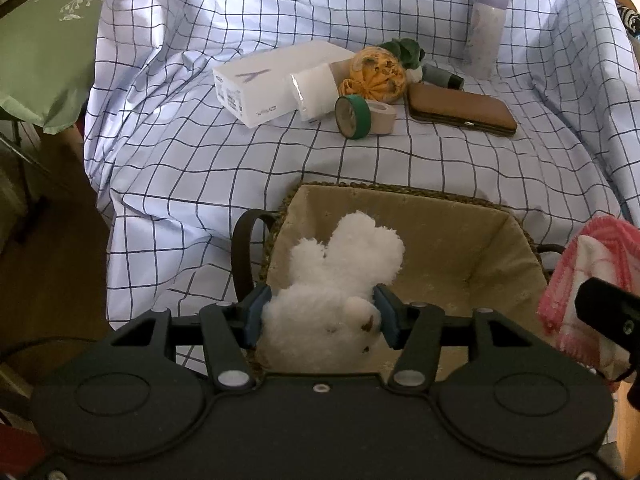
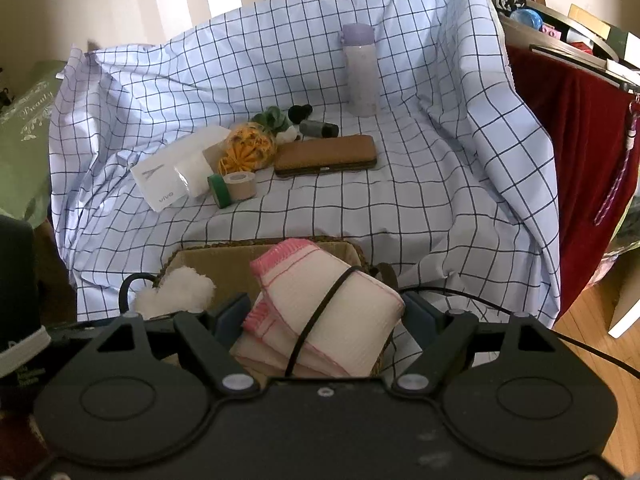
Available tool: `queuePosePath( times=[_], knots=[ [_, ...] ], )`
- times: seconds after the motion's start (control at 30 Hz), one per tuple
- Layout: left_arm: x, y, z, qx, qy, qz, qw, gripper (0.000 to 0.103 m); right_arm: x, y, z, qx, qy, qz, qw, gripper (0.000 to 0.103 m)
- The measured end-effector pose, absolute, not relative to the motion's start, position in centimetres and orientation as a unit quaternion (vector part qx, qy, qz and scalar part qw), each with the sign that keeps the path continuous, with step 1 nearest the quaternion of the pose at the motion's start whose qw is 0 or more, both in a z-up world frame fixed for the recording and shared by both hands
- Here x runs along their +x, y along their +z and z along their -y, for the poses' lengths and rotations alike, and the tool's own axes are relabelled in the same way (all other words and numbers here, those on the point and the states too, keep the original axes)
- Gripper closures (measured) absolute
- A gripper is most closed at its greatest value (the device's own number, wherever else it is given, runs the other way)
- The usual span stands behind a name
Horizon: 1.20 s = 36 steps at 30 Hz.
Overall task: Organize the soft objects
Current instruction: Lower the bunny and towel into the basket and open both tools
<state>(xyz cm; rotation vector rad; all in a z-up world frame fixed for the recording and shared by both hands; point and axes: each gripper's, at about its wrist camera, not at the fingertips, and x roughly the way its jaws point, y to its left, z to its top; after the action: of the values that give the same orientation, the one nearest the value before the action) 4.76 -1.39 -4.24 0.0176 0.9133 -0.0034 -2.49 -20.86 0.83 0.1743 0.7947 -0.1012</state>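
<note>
White and fluffy, the plush toy (image 1: 340,280) sits clamped between the two blue pads of the left gripper (image 1: 320,316), held over the near-left corner of the woven basket (image 1: 400,192) with its beige fabric lining. Beside it, the right gripper (image 2: 324,320) is closed on a folded cream cloth (image 2: 328,312) edged in pink stitching, above the basket's right side; a black cable crosses the cloth. The basket rests on a blue-checked sheet (image 1: 200,168). Farther back on the sheet lie a white box (image 1: 272,80), rolls of tape (image 1: 360,116), an orange patterned ball (image 1: 376,76), a brown case (image 1: 460,112) and an upright lilac bottle (image 1: 484,28).
</note>
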Motion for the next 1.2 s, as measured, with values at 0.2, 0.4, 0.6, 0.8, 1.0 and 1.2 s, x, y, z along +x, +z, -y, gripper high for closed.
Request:
queuePosePath(
  times=[0.2,0.4,0.6,0.8,1.0,1.2],
  knots=[
    [4.9,-4.5,1.1,0.007,0.001,-0.445,0.895,0.047,-2.4,0.8,20.9,0.084,-0.049,-0.387,0.917,0.021],
    [5.1,-4.5,0.6,0.001,0.005,-0.447,0.895,0.034,-2.1,0.8,20.6,0.081,-0.045,-0.391,0.916,0.021],
    [5.0,-4.3,0.4,-0.003,0.007,-0.444,0.896,0.034,-1.8,0.8,20.4,0.076,-0.041,-0.395,0.915,0.021],
    [4.8,-3.9,0.3,-0.001,0.010,-0.438,0.899,0.027,-1.5,0.7,20.5,0.076,-0.040,-0.401,0.912,0.020],
    [4.8,-3.8,0.4,0.001,0.009,-0.436,0.900,0.027,-1.3,0.7,20.2,0.070,-0.031,-0.401,0.913,0.018],
    [4.8,-3.9,0.2,-0.001,0.007,-0.438,0.899,0.027,-1.4,0.9,20.2,0.067,-0.035,-0.398,0.914,0.017]
  ],
)
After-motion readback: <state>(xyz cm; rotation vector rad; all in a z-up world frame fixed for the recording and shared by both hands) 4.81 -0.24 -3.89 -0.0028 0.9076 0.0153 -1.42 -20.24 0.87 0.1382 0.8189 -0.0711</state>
